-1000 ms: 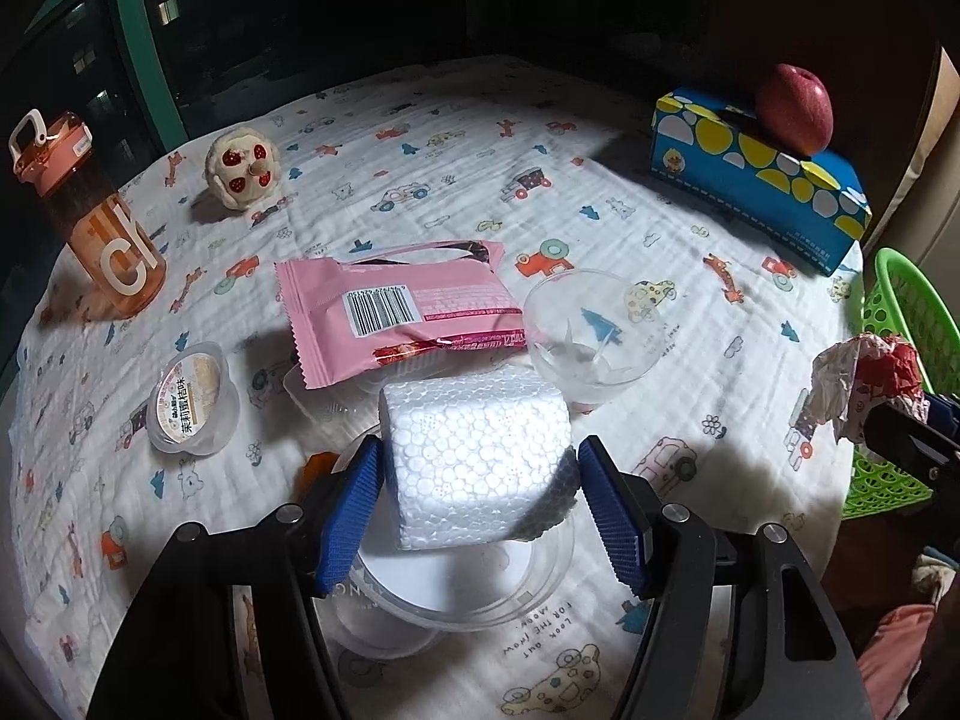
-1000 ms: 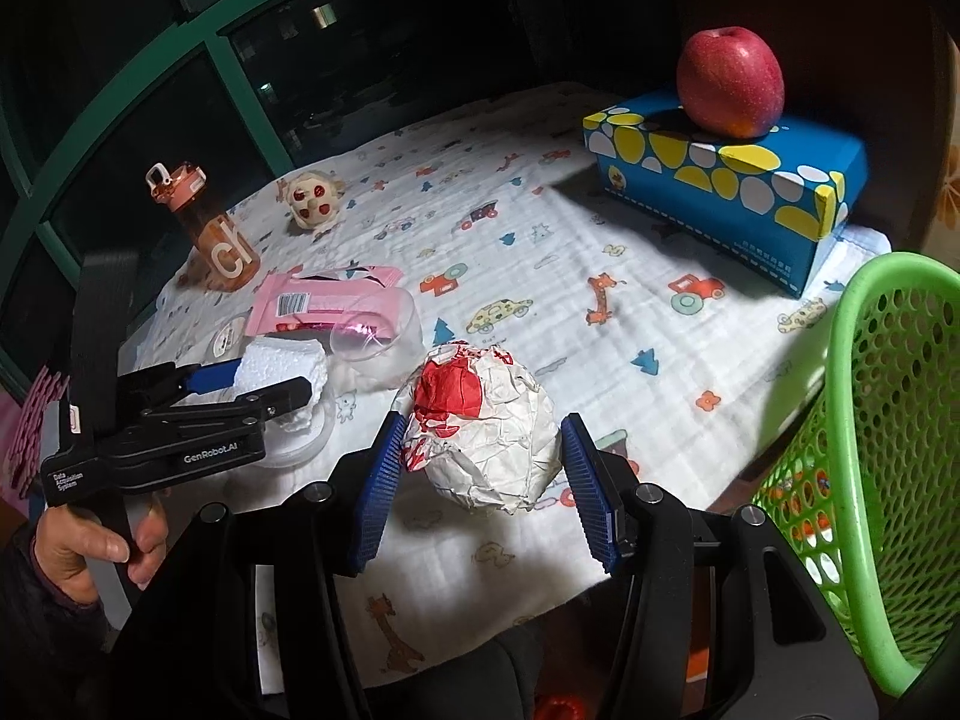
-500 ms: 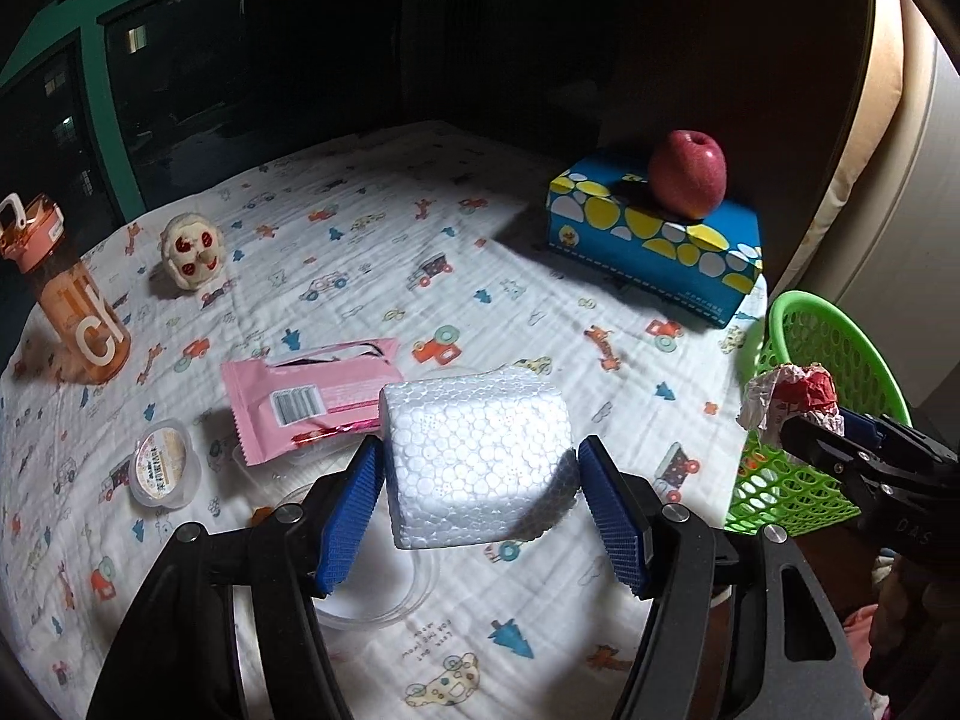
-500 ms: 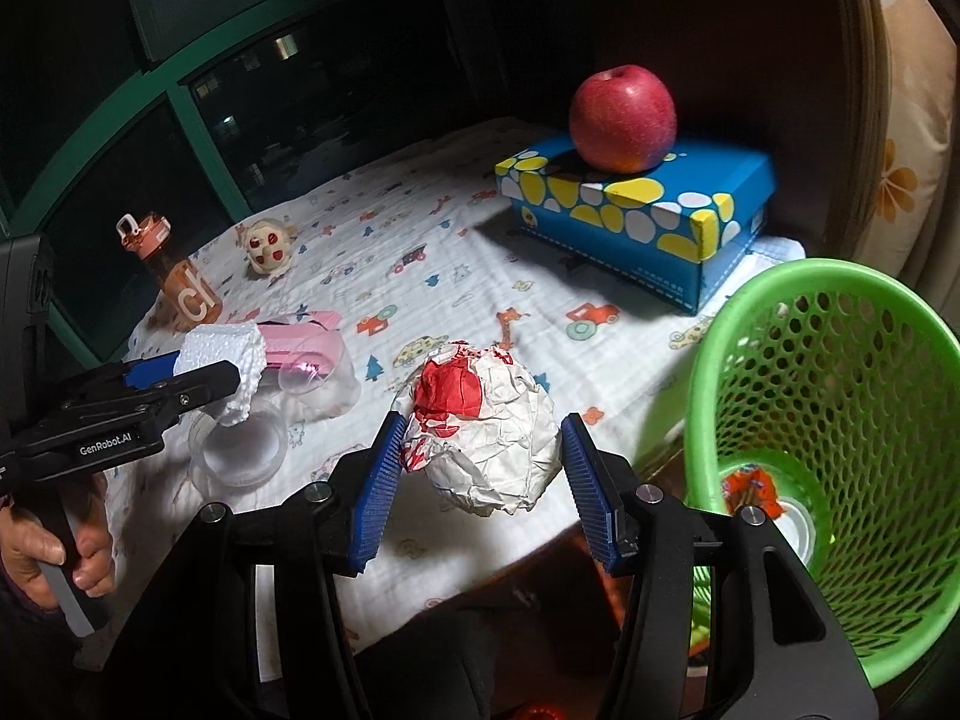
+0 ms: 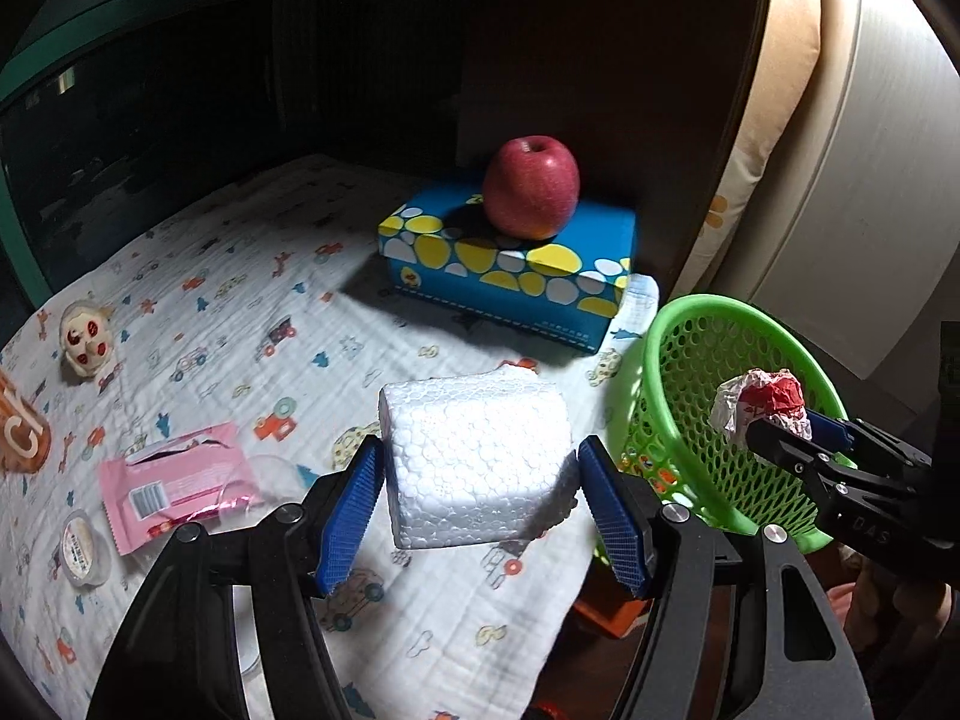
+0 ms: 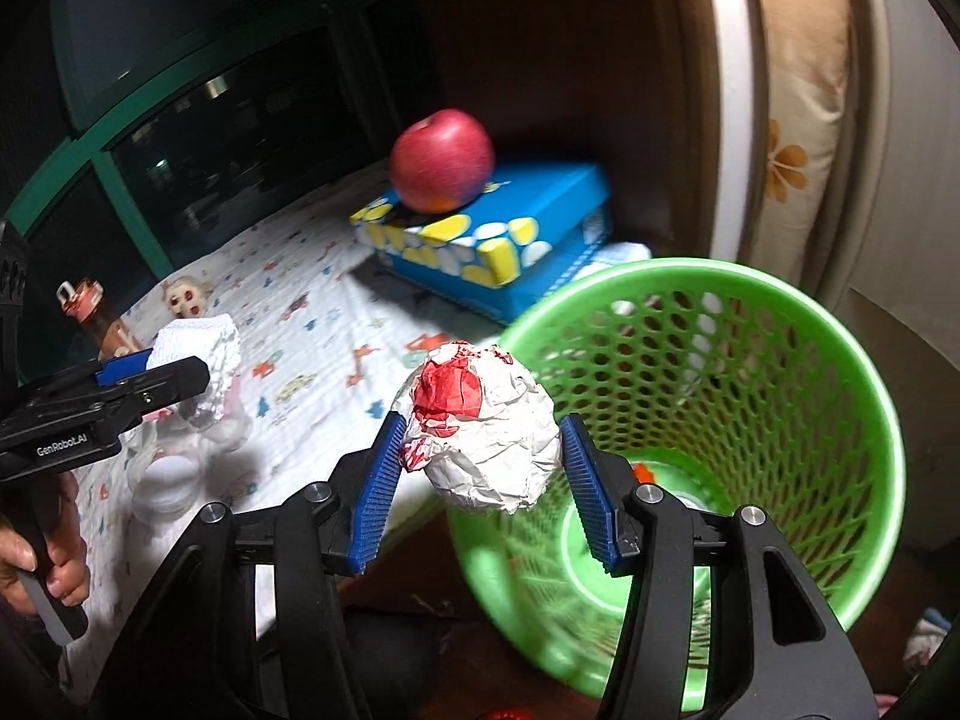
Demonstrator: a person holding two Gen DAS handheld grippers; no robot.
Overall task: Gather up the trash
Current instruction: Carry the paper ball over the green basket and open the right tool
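Left wrist view: the left gripper (image 5: 480, 495) clamps a white, pebbly block of foam (image 5: 477, 459) between ribbed blue pads above the printed cotton cloth (image 5: 252, 324) near its edge. Right wrist view: the right gripper (image 6: 477, 486) squeezes a crumpled ball of white paper with a red patch (image 6: 483, 432) just at the near rim of the green perforated plastic basket (image 6: 780, 360). Beyond, a smooth red apple (image 6: 443, 159) sits on a blue cardboard box with yellow and white spots (image 6: 510, 252).

green basket (image 6: 708, 300) mouth open, tissue box (image 5: 510, 264) behind
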